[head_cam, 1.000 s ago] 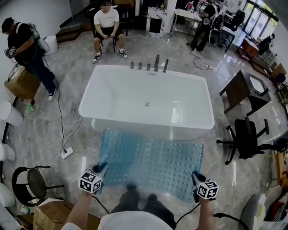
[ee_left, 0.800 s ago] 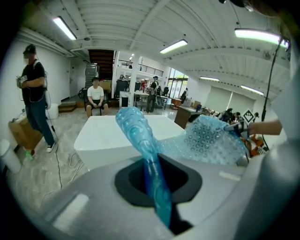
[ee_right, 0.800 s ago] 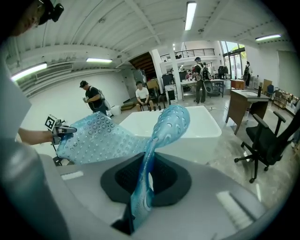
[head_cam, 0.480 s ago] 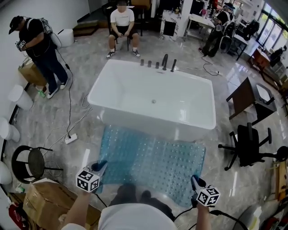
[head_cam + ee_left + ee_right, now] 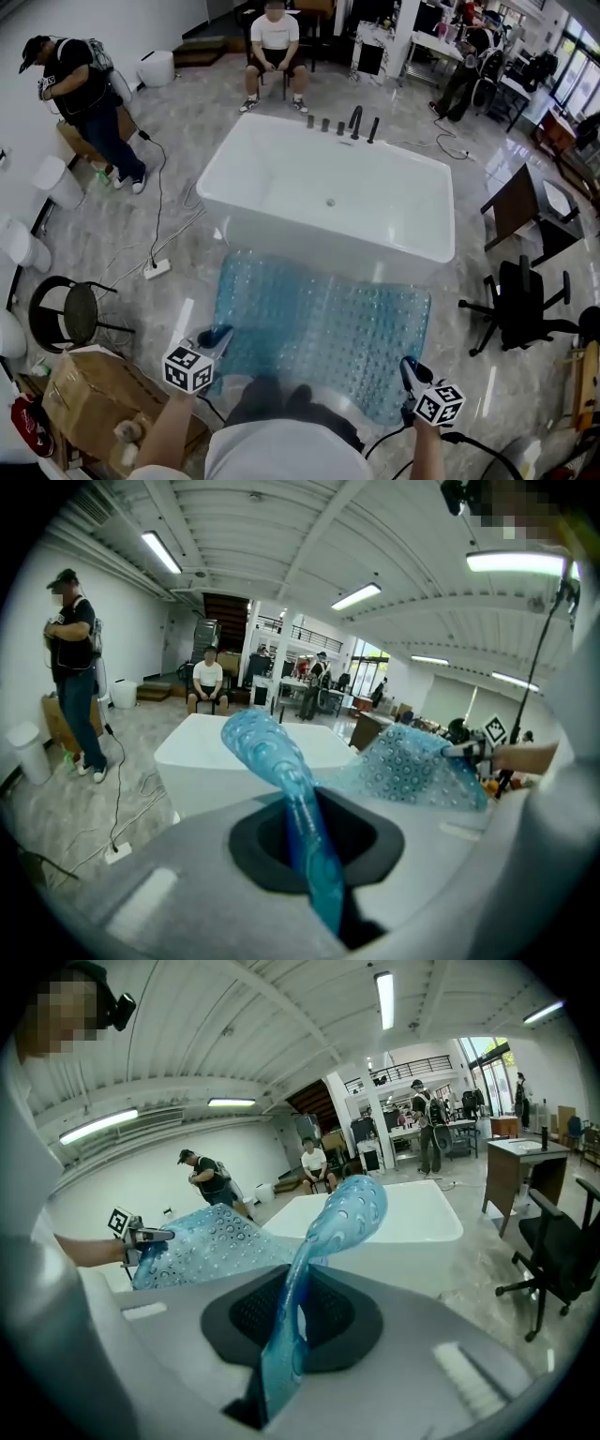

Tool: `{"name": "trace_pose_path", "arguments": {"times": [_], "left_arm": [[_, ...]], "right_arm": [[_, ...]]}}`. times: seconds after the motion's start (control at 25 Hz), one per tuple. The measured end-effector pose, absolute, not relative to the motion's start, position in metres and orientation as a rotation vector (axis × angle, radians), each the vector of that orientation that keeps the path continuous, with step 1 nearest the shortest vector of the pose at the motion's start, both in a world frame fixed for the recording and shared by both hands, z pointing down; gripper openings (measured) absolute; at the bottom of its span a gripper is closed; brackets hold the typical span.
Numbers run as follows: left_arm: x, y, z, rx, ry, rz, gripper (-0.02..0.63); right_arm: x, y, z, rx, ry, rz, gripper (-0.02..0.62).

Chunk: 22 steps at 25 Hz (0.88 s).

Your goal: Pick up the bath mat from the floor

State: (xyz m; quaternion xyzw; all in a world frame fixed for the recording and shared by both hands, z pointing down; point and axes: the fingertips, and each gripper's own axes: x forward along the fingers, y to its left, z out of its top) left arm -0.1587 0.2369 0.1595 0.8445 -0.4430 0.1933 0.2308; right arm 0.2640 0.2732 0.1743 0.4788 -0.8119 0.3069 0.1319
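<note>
White bathtub [image 5: 328, 202]: freestanding on the grey polished floor [image 5: 206, 131].
Blue translucent bath mat [image 5: 319, 319]: spread just in front of the tub. The near edge is raised, and the far edge appears to trail at the tub's base.
Left gripper [image 5: 217, 337]: jaws clamped on the mat's near left corner.
Right gripper [image 5: 409, 368]: jaws clamped on the near right corner.
Handling note: both corners are best raised evenly and kept well apart, so that the sheet is held taut and not pulled from either grip.
</note>
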Motion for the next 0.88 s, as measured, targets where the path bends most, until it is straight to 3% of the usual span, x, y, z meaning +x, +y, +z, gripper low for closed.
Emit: {"name": "trace_pose_path", "arguments": {"times": [0.88], "left_arm": [[-0.210, 0.255, 0.134, 2.425, -1.139, 0.548, 0.017]], "right_arm": [[0.196, 0.307, 0.143, 1.501, -2.395, 0.865, 0.035]]}}
